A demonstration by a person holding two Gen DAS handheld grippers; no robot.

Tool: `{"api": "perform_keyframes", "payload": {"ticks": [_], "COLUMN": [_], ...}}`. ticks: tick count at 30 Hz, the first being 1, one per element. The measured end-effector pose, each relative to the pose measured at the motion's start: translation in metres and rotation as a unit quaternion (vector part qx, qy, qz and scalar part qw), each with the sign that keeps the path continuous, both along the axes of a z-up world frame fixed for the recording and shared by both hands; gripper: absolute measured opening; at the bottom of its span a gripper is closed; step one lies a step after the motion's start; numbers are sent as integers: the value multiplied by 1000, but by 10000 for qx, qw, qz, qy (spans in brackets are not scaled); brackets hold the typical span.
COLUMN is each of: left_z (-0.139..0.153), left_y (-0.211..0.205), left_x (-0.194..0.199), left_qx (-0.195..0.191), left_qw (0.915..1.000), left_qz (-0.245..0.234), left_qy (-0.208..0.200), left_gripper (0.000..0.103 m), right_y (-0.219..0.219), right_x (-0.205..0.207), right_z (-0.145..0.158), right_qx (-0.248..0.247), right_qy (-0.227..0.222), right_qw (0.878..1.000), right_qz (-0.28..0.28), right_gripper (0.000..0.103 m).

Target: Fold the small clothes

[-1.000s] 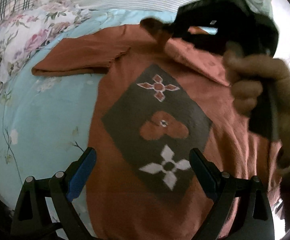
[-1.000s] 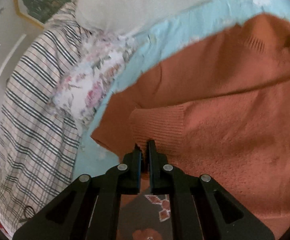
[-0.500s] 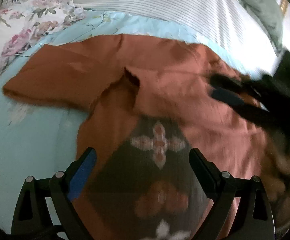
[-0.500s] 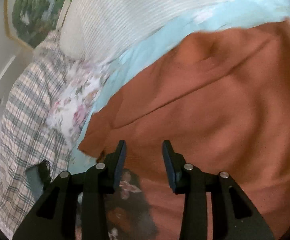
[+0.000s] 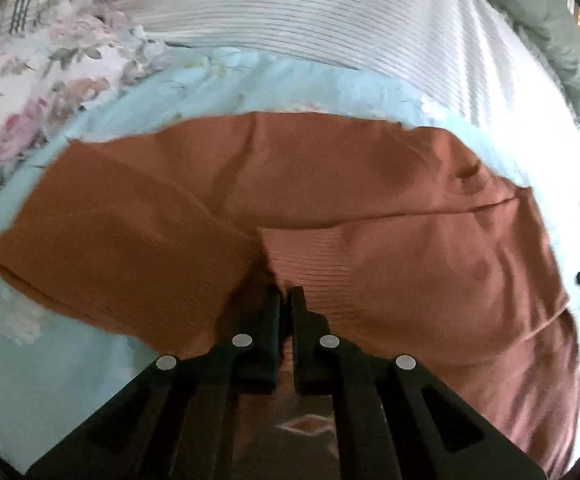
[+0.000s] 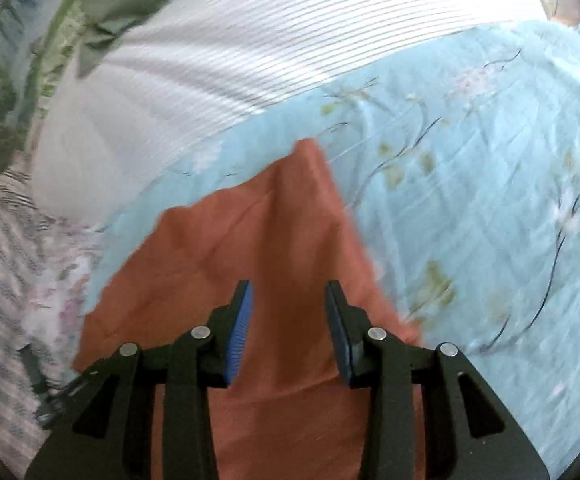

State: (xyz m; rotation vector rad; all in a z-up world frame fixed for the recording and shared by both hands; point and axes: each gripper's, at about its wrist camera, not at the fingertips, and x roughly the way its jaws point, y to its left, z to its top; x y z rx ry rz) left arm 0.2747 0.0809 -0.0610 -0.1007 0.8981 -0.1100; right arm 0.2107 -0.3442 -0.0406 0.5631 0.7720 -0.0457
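Sweater (image 5: 370,200) lies flat on the blue sheet (image 5: 322,84), spread across the bed, so the fold can be done in place without lifting the whole thing. Right sleeve (image 5: 390,256) is already laid across the chest, its ribbed cuff (image 5: 310,264) ending near the middle. Left sleeve (image 5: 109,240) lies out to the side, flat on the sheet, not folded in yet. My read: that's the next piece to bring in.

Left gripper (image 5: 285,300): jaws together, tips right at the cuff edge where the two sleeves meet. I see cloth bunched and shadowed at the tips, but I can't confirm fabric is actually pinched between them; the gap looks empty further back. Treating it as closed, grip unconfirmed.

Right gripper (image 6: 290,308): jaws apart, roughly mid-width, blue pads (image 6: 241,328) showing. It hangs over the sweater's far edge on its side, a raised ridge of cloth running up between the fingers in the view. Pads don't press on it, so nothing held. Frame is blurred, so I won't say how close it is to the cloth.

In the left view I also see the right gripper's tips at the far right edge, well apart from the left one.

Striped bedding (image 5: 330,20) and floral cover (image 5: 49,80) sit beyond the sweater, clear of the work area.

Risk as I judge it: if left only has the cuff rib, pulling will undo the right sleeve fold.
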Motion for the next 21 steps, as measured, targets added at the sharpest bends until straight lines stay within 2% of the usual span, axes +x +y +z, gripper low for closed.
{"api": "perform_keyframes", "payload": {"ticks": [3, 5, 7, 8, 9, 10, 12, 14, 16, 17, 18, 21], "left_z": [-8, -9, -8, -8, -8, -9, -5, -3, -2, -1, 2, 9], "left_y": [15, 19, 17, 15, 12, 11, 8, 9, 14, 18, 25, 41], "left_x": [4, 3, -1, -2, -4, -5, -9, -12, -16, -19, -25, -38], "left_qx": [51, -118, -12, 12, 3, 1, 36, 2, -98, -151, -228, -247], "left_qw": [9997, 9997, 9999, 10000, 10000, 10000, 9999, 9999, 9999, 9998, 9997, 9992], "left_qz": [236, 223, 123, 56, -38, -71, -126, -112, -59, -22, 32, 136], "left_qy": [34, 28, -51, -48, -48, -50, -96, -112, -89, -89, -115, -267], "left_gripper": [0, 0, 0, 0, 0, 0, 0, 0, 1, 1, 1, 18], "right_y": [-9, -13, -15, -16, -16, -16, -21, -22, -19, -17, -14, 5], "right_x": [24, 38, 50, 55, 56, 58, 59, 59, 49, 43, 33, 9], "right_z": [-12, -23, -36, -41, -41, -39, -38, -37, -35, -31, -26, -15], "right_qx": [-269, -437, -559, -525, -578, -669, -589, -535, -384, -301, -281, -202], "right_qy": [243, 431, 681, 711, 680, 712, 721, 754, 676, 575, 481, 228], "right_qw": [9993, 9981, 9961, 9960, 9959, 9951, 9956, 9957, 9970, 9979, 9984, 9993], "right_qz": [27, 59, 91, 160, 177, 164, 92, 48, 54, 66, 57, 222], "right_gripper": [39, 39, 39, 37, 20, 15, 15, 23, 36, 46, 51, 52]}}
